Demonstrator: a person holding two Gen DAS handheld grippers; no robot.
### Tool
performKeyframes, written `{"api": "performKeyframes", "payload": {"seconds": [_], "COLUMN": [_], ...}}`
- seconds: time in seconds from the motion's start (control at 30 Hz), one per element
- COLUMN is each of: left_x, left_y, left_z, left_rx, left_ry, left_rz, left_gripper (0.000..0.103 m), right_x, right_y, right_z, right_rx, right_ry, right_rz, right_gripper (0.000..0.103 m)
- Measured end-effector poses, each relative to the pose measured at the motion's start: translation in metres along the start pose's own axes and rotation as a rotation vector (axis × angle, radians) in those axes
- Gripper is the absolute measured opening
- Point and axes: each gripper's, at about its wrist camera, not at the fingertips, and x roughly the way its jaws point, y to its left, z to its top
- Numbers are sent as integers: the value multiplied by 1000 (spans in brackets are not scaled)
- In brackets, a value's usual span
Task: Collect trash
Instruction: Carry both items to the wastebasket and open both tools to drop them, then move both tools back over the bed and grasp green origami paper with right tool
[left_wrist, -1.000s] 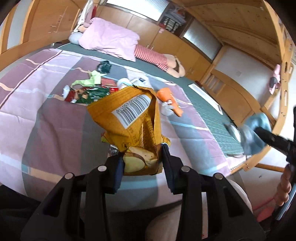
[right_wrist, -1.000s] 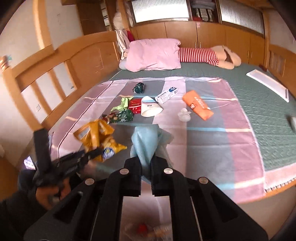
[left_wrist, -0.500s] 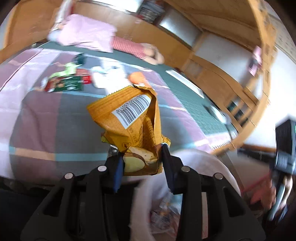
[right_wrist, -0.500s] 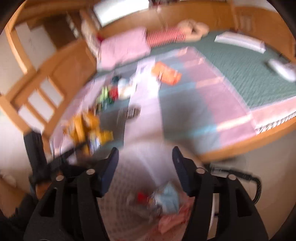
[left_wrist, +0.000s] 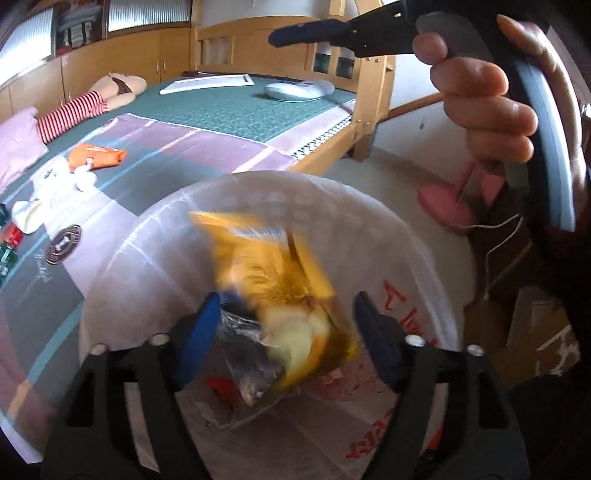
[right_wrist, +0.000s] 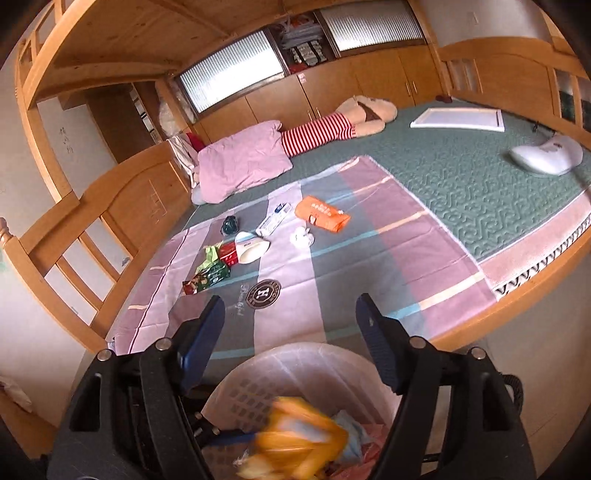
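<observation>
**Chip bag dropped, more litter waiting on the bed**

I stood at the near edge of the bed (right_wrist: 461, 177), a wide wood-framed one under a green quilt, with a striped sheet (right_wrist: 388, 236) spread over its near half and wooden cupboards along the far wall. A pink pillow (right_wrist: 240, 166) lay at the sheet's far edge.

Just below that near edge sat the bin (left_wrist: 258, 199), lined with a thin plastic bag. Both tongs hung over it. My left tongs (left_wrist: 284, 328) had just been opening, and the yellow chip bag (left_wrist: 280, 288) was blurred between the spread jaws, free of the pads and, I judged, falling into the bin. My right tongs (right_wrist: 288, 328) had just been opening too and stood spread, with nothing between them.

So this was the drop step, nearly finished. Next I would need to reach back over the sheet, where the remaining trash lay near its middle and left edge: an orange pack (right_wrist: 321, 214), a white cup (right_wrist: 251, 247), a green wrapper (right_wrist: 210, 275) and a crumpled tissue (right_wrist: 301, 238). The light wrappers would call for a low, flat pinch.
</observation>
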Motion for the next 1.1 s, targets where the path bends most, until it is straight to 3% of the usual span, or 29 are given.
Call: {"api": "performKeyframes", "payload": {"seconds": [0.27, 0.4, 0.5, 0.7, 0.93, 1.03, 1.1], "left_x": [-32, -47, -55, -64, -62, -61, -65], "left_y": [55, 91, 121, 192, 286, 322, 342], "left_z": [2, 3, 0, 15, 5, -22, -44], "left_rx": [-226, -362, -442, -493, -624, -756, -902], "left_ry": [-184, -236, -222, -178, -115, -75, -58], "left_rz": [78, 234, 374, 556, 687, 764, 803], "left_gripper": [95, 97, 98, 99, 99, 99, 99], "right_x": [7, 10, 14, 35, 63, 84, 107], "right_y": [6, 6, 9, 12, 29, 42, 58], "right_z": [0, 1, 1, 1, 12, 21, 29], "right_rx": [0, -7, -19, -14, -67, -86, -109], "right_ry": [10, 10, 8, 60, 101, 121, 139], "right_rz": [9, -10, -37, -58, -92, -87, -69], "right_gripper": [80, 84, 88, 88, 88, 88, 88]}}
